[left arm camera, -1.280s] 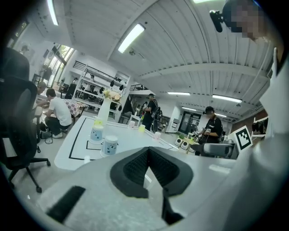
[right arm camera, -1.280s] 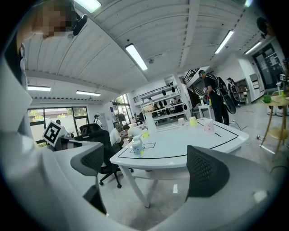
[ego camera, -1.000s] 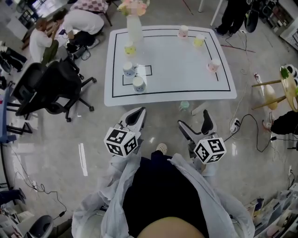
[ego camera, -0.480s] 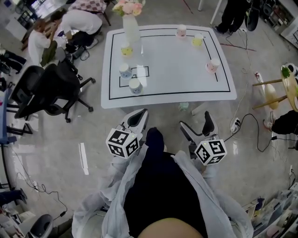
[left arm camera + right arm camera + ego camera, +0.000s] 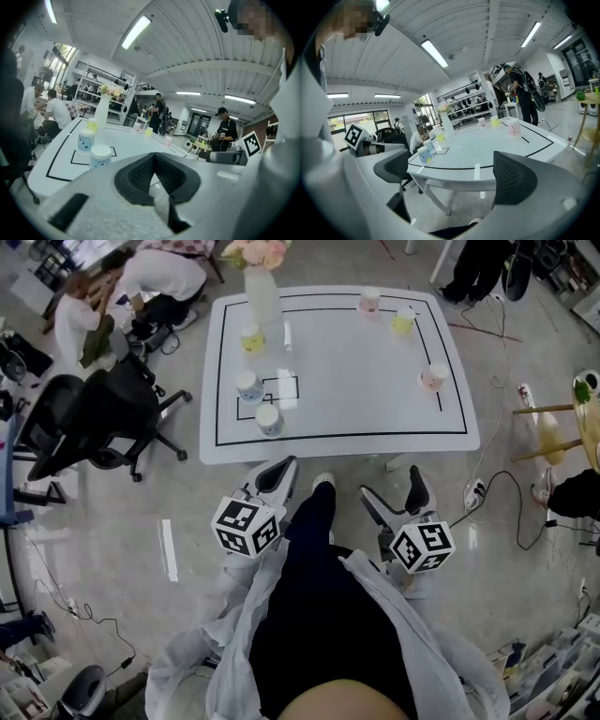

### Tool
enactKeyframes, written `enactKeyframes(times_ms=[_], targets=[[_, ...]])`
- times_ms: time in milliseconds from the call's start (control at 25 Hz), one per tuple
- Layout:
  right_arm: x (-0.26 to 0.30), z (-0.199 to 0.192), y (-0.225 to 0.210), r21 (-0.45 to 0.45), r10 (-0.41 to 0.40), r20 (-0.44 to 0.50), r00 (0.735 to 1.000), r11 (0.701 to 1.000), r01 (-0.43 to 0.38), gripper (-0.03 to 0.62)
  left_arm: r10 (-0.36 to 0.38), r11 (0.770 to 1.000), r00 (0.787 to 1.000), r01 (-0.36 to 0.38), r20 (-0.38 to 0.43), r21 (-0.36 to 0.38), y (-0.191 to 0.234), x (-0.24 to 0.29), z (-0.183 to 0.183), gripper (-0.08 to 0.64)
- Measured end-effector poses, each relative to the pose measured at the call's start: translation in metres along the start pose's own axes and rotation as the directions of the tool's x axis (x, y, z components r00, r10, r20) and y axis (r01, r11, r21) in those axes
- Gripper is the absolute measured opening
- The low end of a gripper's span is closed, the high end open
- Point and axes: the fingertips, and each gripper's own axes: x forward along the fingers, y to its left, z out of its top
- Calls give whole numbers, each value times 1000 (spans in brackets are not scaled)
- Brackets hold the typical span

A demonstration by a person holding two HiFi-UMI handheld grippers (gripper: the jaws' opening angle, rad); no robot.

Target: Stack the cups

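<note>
I can read no word, number or brand anywhere from here. On my left gripper (image 5: 277, 471) the marker cube (image 5: 247, 525) shows only black-and-white square patterns, with no letters, and the cube on my right gripper (image 5: 394, 491) is the same. The cups (image 5: 269, 421) on the desk (image 5: 356, 362) carry small prints, too small for me to read any writing.

Grey floor (image 5: 112, 521), black office chair (image 5: 89, 413) (on castors), ceiling striplights (image 5: 136, 32)
</note>
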Motion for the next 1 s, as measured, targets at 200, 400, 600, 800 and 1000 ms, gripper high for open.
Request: enactKeyframes(times_ms=[200,400,600,800,1000], targets=[[37,17,-14,-1,37,-19,999,999,-38,580,14,1000,1000,-14,0,-13,14,30,16,5],[77,42,-36,1,55,-23,998,998,-55,578,27,999,1000,-27,3,-21,34,69,38,5],[116,69,-58,1,65,-26,998,998,-65,580,35,999,999,-35,11,-24,55,106,65,5],[156,96,-76,-11,77,-20,997,997,-77,577,43,999,999,-43,26,-30,79,135,93,5],[195,122,-86,-17,91,-4,996,996,-91,577,50,998,998,-48,40,-46,104,159,113,5]])
